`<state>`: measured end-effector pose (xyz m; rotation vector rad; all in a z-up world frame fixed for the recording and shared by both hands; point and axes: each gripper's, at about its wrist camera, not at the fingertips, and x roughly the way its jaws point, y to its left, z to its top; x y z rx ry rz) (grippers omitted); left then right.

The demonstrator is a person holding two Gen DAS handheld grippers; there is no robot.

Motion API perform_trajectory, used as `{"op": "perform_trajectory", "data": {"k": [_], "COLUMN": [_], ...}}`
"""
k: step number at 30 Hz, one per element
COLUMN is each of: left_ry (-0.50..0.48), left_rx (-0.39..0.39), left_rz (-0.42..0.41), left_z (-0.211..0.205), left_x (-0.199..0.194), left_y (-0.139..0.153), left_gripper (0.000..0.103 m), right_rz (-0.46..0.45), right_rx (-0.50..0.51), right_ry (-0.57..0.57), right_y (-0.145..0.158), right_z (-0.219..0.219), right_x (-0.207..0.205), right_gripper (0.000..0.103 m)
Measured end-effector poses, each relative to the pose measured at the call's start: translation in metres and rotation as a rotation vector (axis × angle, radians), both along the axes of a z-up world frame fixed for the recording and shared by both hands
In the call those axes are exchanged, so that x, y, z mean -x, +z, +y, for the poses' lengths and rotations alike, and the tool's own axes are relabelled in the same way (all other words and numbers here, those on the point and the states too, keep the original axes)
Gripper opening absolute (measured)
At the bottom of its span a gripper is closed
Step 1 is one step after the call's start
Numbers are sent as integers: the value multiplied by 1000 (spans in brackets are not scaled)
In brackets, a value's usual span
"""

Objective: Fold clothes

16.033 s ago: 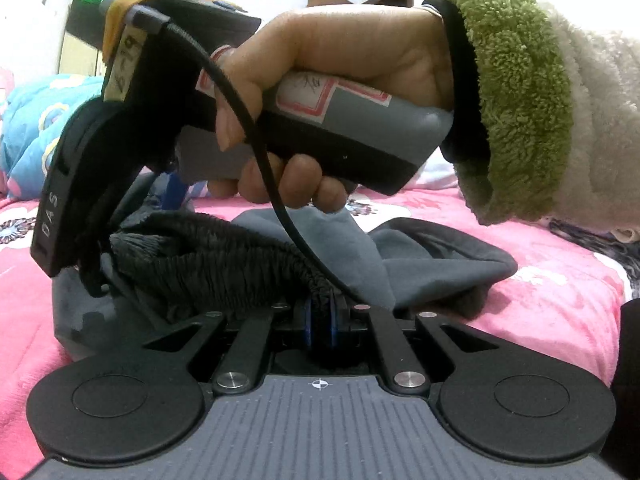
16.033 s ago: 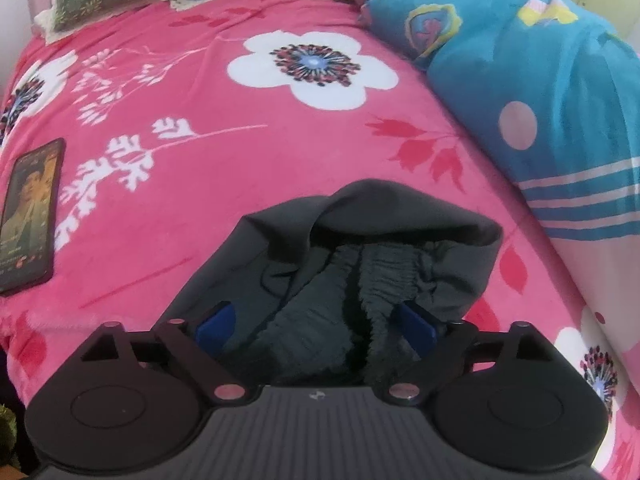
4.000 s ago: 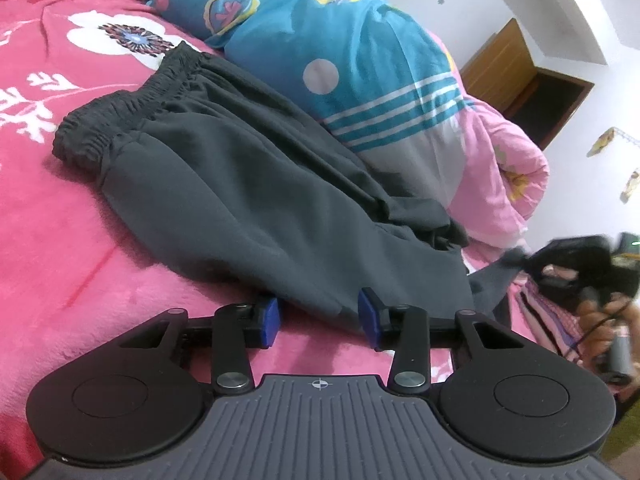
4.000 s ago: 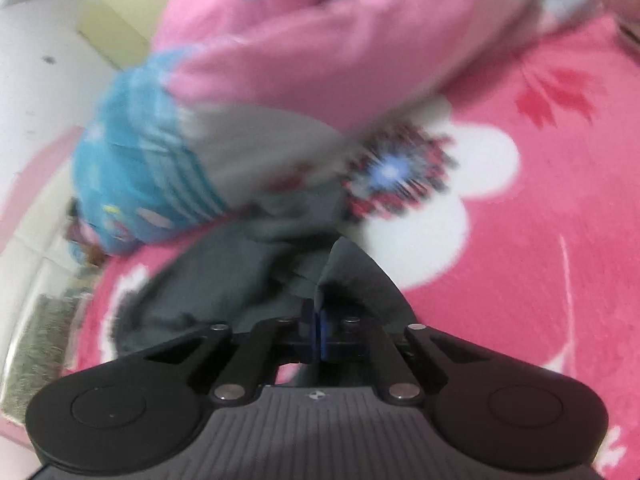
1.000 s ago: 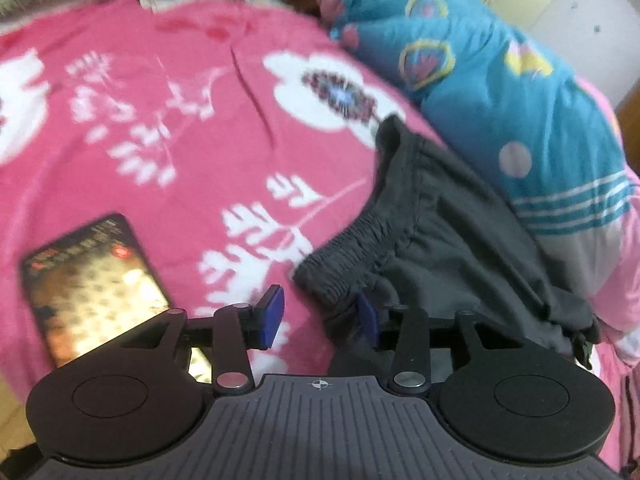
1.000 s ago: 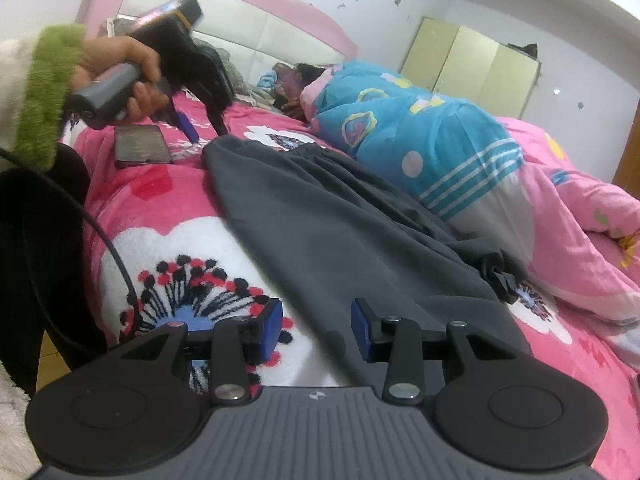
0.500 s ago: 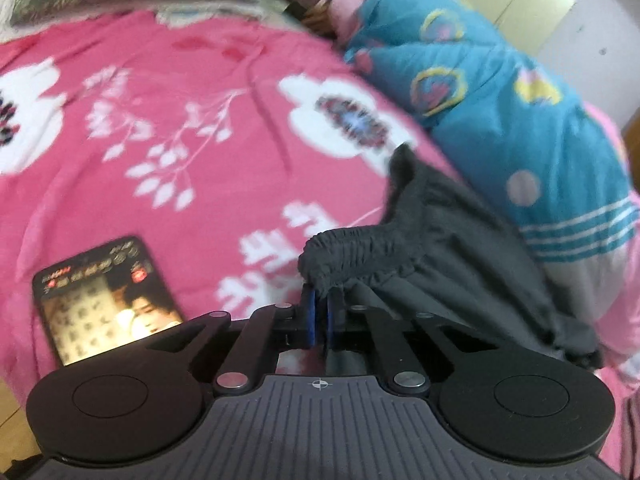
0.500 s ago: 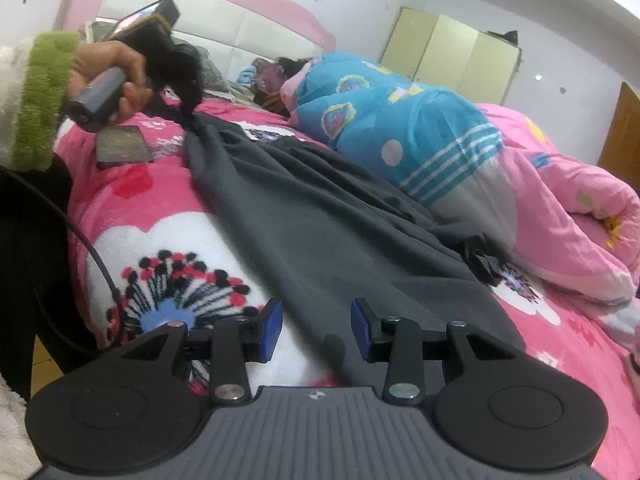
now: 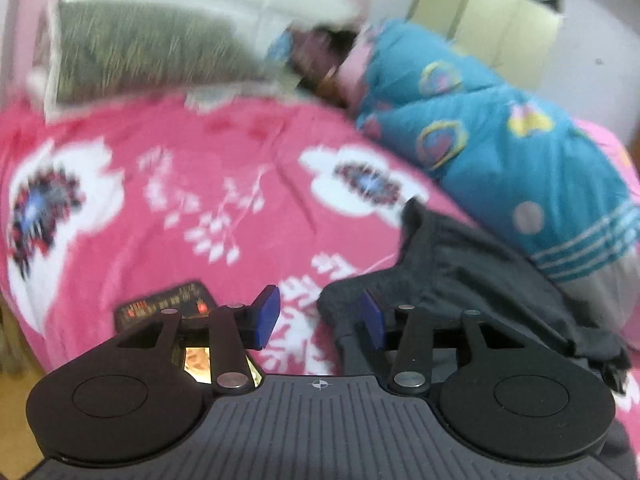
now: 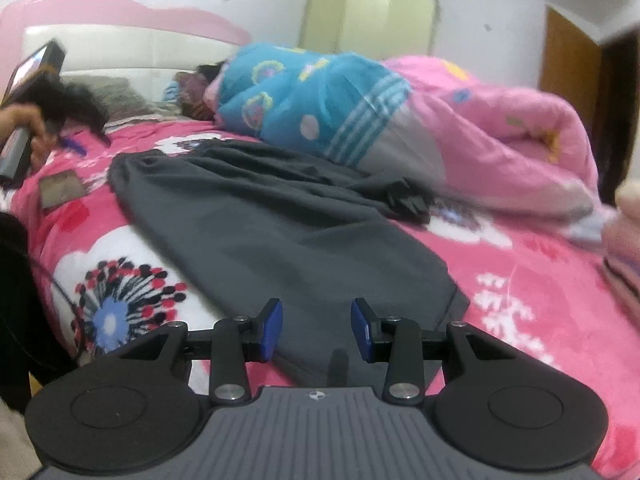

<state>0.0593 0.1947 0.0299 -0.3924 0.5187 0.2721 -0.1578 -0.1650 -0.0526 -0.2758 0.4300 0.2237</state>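
The dark grey trousers (image 10: 280, 216) lie flat along the pink flowered bed (image 10: 540, 312), long axis running from the waistband (image 9: 400, 280) in the upper left of the right wrist view down to the leg hem at lower centre. The right gripper (image 10: 316, 330) hovers over that hem end, jaws apart with nothing pinched, cloth just beneath them. The left gripper (image 9: 318, 316) is at the far end; its jaws have just been opening and stand released, the waistband beside the right-hand pad, not between them. A phone (image 9: 168, 308) lies on the bed at lower left there. Each hand is nearest its own end, so a lengthwise fold looks likely.
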Motion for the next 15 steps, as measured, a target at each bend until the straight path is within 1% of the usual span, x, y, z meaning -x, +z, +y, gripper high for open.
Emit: {"op": "perform_trajectory", "data": {"k": [1, 3, 6, 8, 9, 10, 11, 12, 15], "left_ry": [-28, -106, -229, -296, -329, -357, -387, -417, -489], "left_rx": [-26, -53, -26, -8, -3, -2, -3, -4, -19], "left_rz": [-24, -55, -61, -60, -61, -63, -65, -68, -80], "left_z": [-6, -19, -33, -39, -42, -44, -46, -47, -53], "left_x": [8, 21, 35, 42, 45, 47, 49, 52, 58], "left_y": [2, 4, -5, -14, -20, -24, -28, -31, -39], "left_gripper": [46, 47, 47, 47, 47, 47, 47, 47, 47], "right_rz": [-20, -46, -37, -15, 2, 20, 54, 91, 160], "right_rx": [37, 112, 205, 265, 269, 268, 228, 183, 10], "right_ry": [37, 121, 224, 256, 256, 255, 245, 234, 193], "right_y": [0, -2, -13, -21, -22, -22, -18, -12, 4], "right_z": [6, 22, 44, 54, 54, 54, 50, 45, 23], "right_x": [2, 2, -8, -17, -23, -30, -38, -47, -72], "right_gripper": [40, 39, 39, 38, 37, 19, 1, 1, 1]}}
